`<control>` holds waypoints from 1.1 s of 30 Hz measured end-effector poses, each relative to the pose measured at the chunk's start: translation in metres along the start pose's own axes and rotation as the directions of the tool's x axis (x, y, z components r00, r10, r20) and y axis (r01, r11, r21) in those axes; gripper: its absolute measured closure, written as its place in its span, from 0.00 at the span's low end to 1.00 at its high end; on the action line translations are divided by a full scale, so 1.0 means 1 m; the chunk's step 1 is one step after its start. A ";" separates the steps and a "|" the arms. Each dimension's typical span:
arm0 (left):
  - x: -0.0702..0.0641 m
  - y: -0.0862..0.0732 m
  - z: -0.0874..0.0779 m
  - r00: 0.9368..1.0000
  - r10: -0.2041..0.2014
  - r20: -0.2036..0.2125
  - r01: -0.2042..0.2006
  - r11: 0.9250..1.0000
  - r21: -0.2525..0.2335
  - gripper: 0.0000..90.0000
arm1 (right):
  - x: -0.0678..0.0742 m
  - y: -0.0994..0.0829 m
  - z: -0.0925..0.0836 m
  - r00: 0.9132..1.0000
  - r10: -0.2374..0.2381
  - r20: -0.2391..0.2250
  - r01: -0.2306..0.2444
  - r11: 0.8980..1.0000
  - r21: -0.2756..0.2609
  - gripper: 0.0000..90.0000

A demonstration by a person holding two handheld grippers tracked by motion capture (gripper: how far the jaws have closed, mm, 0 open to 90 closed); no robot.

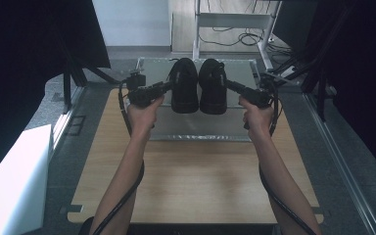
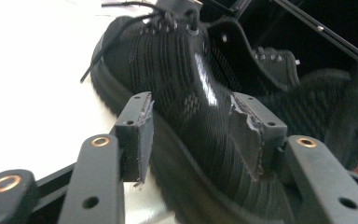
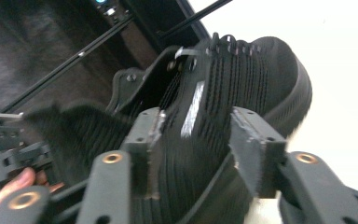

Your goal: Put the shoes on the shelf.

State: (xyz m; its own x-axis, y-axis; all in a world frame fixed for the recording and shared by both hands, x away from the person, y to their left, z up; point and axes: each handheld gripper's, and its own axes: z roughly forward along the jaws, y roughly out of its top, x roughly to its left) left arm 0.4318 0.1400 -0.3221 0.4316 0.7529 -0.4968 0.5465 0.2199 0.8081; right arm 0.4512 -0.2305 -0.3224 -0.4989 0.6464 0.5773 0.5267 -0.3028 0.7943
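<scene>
While a person's bare forearms reach in across the pale wood-grain table point(image 1: 196, 176), each hand holds a black claw against one of two black shoes standing side by side, soles down, on a dull metal tray point(image 1: 200, 129) at the table's far end. Seen from the high view, the left claw point(image 1: 165, 87) meets the outer flank of the left shoe point(image 1: 184, 85), and the right claw point(image 1: 231, 86) meets the outer flank of the right shoe point(image 1: 212, 87); the two shoes stand just beside each other, toes toward the person. Seen from the left gripper view, the left claw point(image 2: 193, 135) pinches the left shoe point(image 2: 186, 88) across its upper, the worn, frayed pads pressed into a ribbed, knitted mesh with a glossy stripe, above a thick ridged sole; thin black laces trail loose near metal eyelets. Seen from the right gripper view, the right claw point(image 3: 198, 140) pinches the right shoe point(image 3: 242, 79) in the same way, its squared pads set on the same ribbed weave either side of a shiny strip, the rounded toe and chunky sole bulging beyond. Black cables trail from both claws back along the forearms.
</scene>
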 end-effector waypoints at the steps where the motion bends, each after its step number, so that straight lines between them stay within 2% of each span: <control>1: 0.001 -0.004 -0.003 1.000 0.003 0.005 -0.003 1.000 -0.003 0.61 | -0.001 -0.003 -0.003 1.000 -0.003 -0.006 0.003 1.000 0.001 0.68; 5: 0.000 -0.016 -0.014 0.999 -0.005 0.049 0.005 1.000 -0.009 0.71 | -0.001 -0.016 -0.016 1.000 -0.008 -0.011 0.009 1.000 0.018 0.82; 7: -0.004 -0.022 -0.017 0.998 0.016 0.061 -0.016 1.000 -0.003 0.77 | 0.000 -0.022 -0.022 1.000 -0.018 -0.013 0.018 1.000 0.020 0.88; 9: -0.010 -0.028 -0.020 0.996 0.058 0.064 -0.059 0.998 0.006 0.82 | 0.001 -0.028 -0.028 0.999 -0.030 -0.016 0.030 0.999 0.020 0.93; 11: -0.014 -0.034 -0.021 0.994 0.076 0.073 -0.077 0.997 0.004 0.88 | 0.003 -0.033 -0.033 0.999 -0.030 -0.033 0.030 0.999 0.013 0.99; 15: -0.018 -0.045 -0.023 0.992 0.085 0.093 -0.084 0.996 -0.011 0.98 | 0.009 -0.045 -0.038 0.997 -0.060 -0.056 0.062 0.998 0.033 1.00; 17: -0.018 -0.052 -0.023 0.991 0.083 0.102 -0.082 0.997 -0.012 0.99 | 0.011 -0.052 -0.038 0.996 -0.066 -0.062 0.069 0.996 0.047 1.00; 21: -0.015 -0.062 -0.018 0.992 0.088 0.094 -0.090 0.996 0.009 0.99 | 0.009 -0.062 -0.032 0.996 -0.072 -0.061 0.076 0.995 0.070 1.00; 29: -0.010 -0.061 -0.009 0.993 0.077 0.084 -0.079 0.997 0.014 0.99 | 0.004 -0.067 -0.022 0.998 -0.045 -0.042 0.047 0.997 0.057 1.00; 33: -0.006 -0.059 -0.004 0.996 0.050 0.080 -0.051 0.999 0.015 0.99 | 0.004 -0.066 -0.017 0.999 -0.044 -0.025 0.045 0.997 0.057 1.00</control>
State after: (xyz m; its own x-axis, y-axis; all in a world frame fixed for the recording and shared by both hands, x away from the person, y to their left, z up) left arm 0.3941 0.1248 -0.3652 0.5146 0.7106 -0.4797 0.5347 0.1714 0.8275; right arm 0.4026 -0.2195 -0.3694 -0.5384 0.6414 0.5465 0.5418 -0.2333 0.8075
